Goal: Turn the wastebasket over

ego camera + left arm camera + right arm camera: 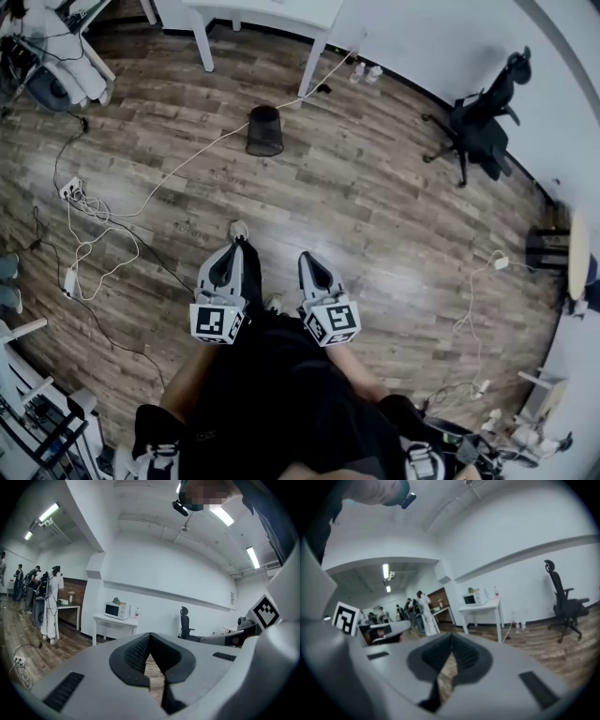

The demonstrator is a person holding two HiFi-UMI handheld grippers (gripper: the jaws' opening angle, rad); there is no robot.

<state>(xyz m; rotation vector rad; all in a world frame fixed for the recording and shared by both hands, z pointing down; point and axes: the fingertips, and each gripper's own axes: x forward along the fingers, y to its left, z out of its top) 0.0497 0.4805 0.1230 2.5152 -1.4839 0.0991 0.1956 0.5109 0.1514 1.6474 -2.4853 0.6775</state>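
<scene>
**Both grippers shut and empty, wastebasket out on the floor ahead**

- Nearest: left gripper [235,247] and right gripper [307,259] held side by side in front of the person's body, pointing forward. Each has its jaws closed to the tips with nothing between them.
- A shoe [239,230] shows just past the left gripper's tip.
- Surface: wood-plank floor [375,206], grey-brown. A white cable [187,164] runs across it from a tangle by a power strip [69,190] on the left.
- Wastebasket [264,130]: black mesh, standing on the floor well ahead of both grippers, beside the cable and near a leg of the white counter [272,14].
- A microwave [117,611] sits on that counter.
- Black office chair [478,131] off to the right, by the white wall.
- Farthest: people standing [49,606] at the room's far left, under ceiling tube lights [48,512].
</scene>
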